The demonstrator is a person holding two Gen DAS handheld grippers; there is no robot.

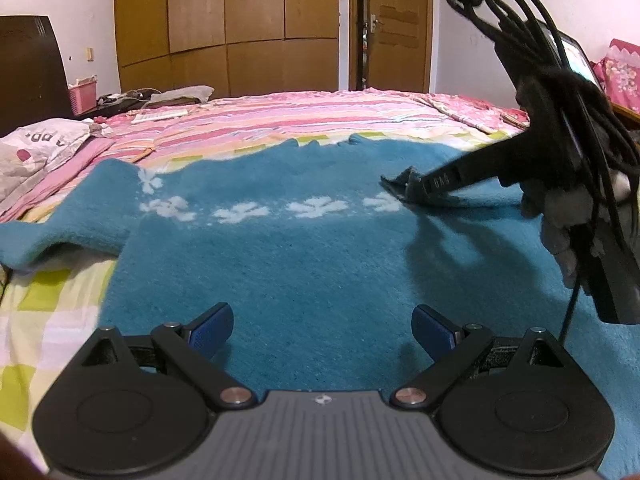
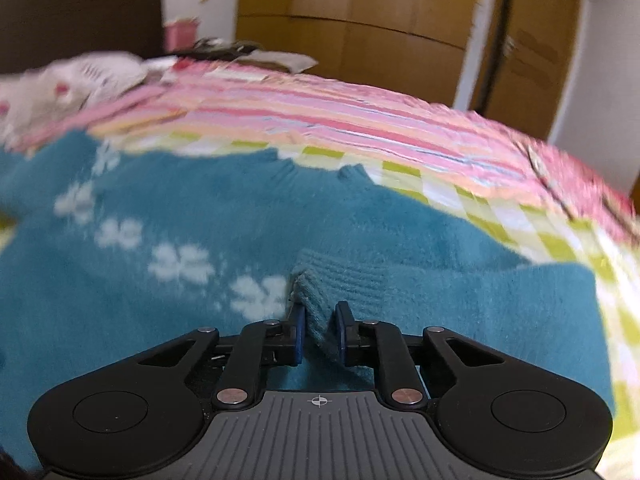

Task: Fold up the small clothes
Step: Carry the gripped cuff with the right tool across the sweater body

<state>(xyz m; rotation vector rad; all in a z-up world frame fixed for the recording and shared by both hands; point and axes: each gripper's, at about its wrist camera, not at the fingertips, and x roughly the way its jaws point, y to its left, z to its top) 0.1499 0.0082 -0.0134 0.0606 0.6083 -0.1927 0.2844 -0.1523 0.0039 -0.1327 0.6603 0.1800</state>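
Left wrist view: teal sweater (image 1: pixel 280 240), fuzzy knit with a row of white flower shapes, spread flat across the bed (image 1: pixel 48 320), over a green-and-white checked sheet near the front edge and pink stripes toward the far edge. Left gripper (image 1: pixel 322 330) low over the sweater's lower body, angled downward, blue-padded fingers (image 1: pixel 212 326) spread wide, nothing between them. Right gripper (image 1: pixel 416 188) reaching in from the right edge, tip at a raised bit of knit; black cables (image 1: pixel 520 8) bundled on its body.

Right wrist view: ribbed cuff (image 2: pixel 336 280) of the sleeve, folded in over the sweater's chest, lying between narrowly parted blue pads (image 2: pixel 298 330). Contact with the right pad, small gap at the left; firm clamping impossible to confirm. Brown wardrobe (image 2: pixel 360 20) behind the bed.
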